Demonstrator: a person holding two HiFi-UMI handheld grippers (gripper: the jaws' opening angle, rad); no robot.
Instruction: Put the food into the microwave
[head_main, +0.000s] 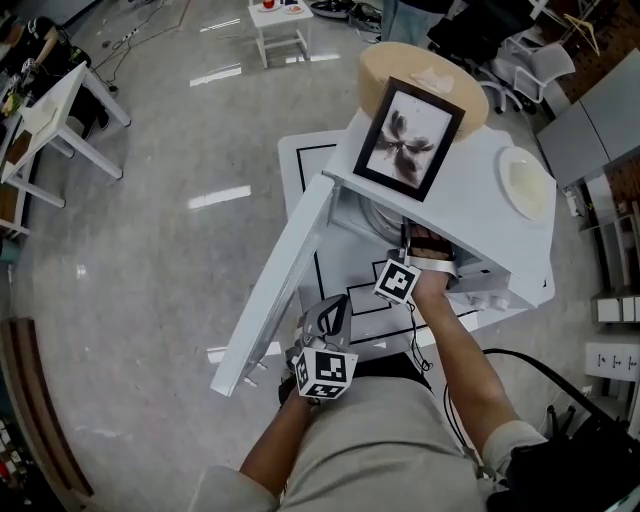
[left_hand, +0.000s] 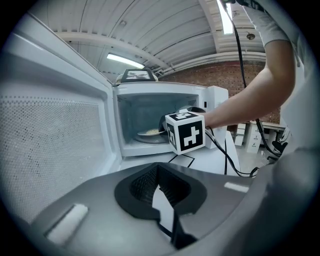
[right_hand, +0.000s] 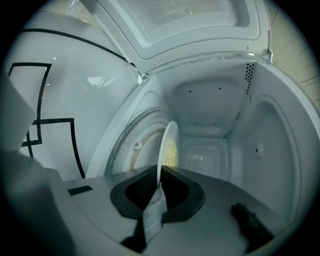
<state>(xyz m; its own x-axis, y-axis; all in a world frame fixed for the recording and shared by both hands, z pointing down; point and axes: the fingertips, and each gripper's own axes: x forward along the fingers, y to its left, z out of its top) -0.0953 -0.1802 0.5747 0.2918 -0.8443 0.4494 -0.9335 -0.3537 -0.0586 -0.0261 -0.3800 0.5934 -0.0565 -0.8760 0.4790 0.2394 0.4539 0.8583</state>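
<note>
At the desk's left side, the flat white microwave door (head_main: 280, 290) stands swung wide open, reaching out past the near left corner of the white desk (head_main: 308, 170) with its black taped lines. Just beside the door's free end, by the near edge, the left claw (left_hand: 161, 192) hangs with its jaws drawn together on nothing.

To its right, the right claw (right_hand: 159, 192) reaches into the cavity of the boxy white microwave (head_main: 480, 190), which takes up the desk's right side. Its jaws are pinched narrow on the rim of a round white plate (right_hand: 164, 150) carrying pale yellow food (right_hand: 173, 152), too fine-grained to name. The plate is inside the oven, over the round glass turntable (right_hand: 131, 150). Whether it rests there or hangs just above cannot be told.

On the microwave's roof lie a black-framed picture (head_main: 408, 138) and, nearer the right edge, an empty white dish (head_main: 525, 182).

The step in hand looks like setting the plate down. Next, it should settle flat on the turntable's middle. The right claw should then let go and draw straight back toward the near edge without snagging the rim. The left claw seems well placed to push the door shut.
</note>
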